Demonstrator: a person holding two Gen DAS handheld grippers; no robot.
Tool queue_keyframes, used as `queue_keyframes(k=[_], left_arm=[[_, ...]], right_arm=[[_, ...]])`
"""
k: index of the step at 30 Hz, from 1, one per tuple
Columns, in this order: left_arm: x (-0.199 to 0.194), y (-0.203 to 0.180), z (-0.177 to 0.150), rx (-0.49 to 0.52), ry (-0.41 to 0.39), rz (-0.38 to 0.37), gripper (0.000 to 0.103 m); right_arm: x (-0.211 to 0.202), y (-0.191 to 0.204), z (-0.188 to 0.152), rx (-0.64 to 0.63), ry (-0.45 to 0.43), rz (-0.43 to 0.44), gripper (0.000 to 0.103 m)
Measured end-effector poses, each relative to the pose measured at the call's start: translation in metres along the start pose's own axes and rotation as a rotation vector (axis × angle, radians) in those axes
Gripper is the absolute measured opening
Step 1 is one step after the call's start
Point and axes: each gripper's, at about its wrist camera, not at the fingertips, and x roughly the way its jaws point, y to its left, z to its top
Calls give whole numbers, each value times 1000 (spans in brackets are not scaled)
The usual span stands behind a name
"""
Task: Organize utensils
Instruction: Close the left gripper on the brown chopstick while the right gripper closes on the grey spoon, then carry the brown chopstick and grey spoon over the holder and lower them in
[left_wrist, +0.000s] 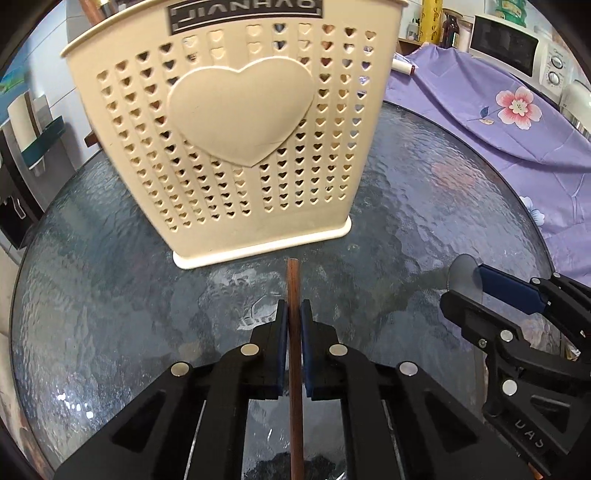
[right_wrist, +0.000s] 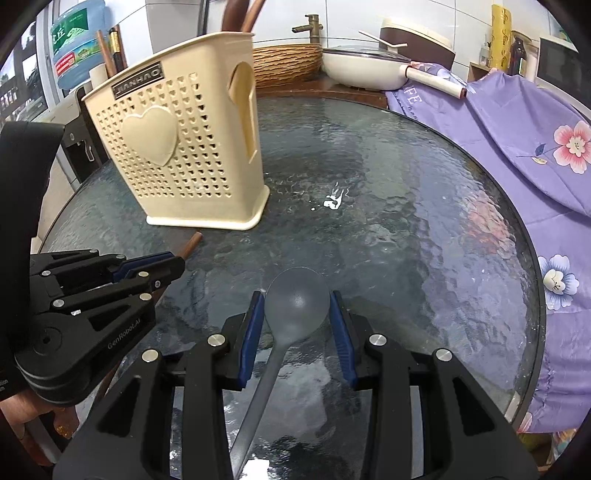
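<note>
A slim brown chopstick (left_wrist: 293, 280) runs straight ahead between the blue pads of my left gripper (left_wrist: 294, 308), which is shut on it; its tip stops just short of the cream utensil holder (left_wrist: 229, 129). The holder, perforated with hearts, stands upright on the round glass table (left_wrist: 92, 277). My right gripper (right_wrist: 297, 295) is shut on the bowl of a grey spoon (right_wrist: 297, 306), whose handle trails back under the gripper. The right wrist view shows the left gripper (right_wrist: 170, 266) at the lower left with the chopstick (right_wrist: 192, 242) poking toward the holder (right_wrist: 177, 155).
Brown wooden utensils (right_wrist: 243, 18) stick out of the holder's top. A purple floral cloth (right_wrist: 535, 147) drapes over the table's right side. Behind the table sit a white pan (right_wrist: 362, 70), a woven basket (right_wrist: 284, 62) and a microwave (left_wrist: 506, 48). A water bottle (right_wrist: 74, 48) stands far left.
</note>
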Motion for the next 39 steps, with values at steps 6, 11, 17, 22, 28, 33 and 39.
queue_keyframes(k=[6,11,17,22,28,33,39], left_arm=[[-11,19,-14,-56,-18,-35,7],[-18,32,-21,-103,-29,-48,7],[-43,49,-27,-122,-76,-61,7],[-54,45,-17,-140,-117,-67,7],[-77,46,-9,-163,-179,-92,7],[-109,52,-5,-182,-252,-114,7],[-137,52,-5,-182,-318,-140,7]], right_arm=[[-4,11,0,-12,-19,33,37],[-8,19,1,-25,-38,55,37],[-9,21,3,-24,-46,68,37],[-12,22,4,-18,-57,94,37],[-28,23,12,-2,-95,146,37],[-51,23,21,-2,-148,186,37],[-73,28,29,-15,-193,209,37]])
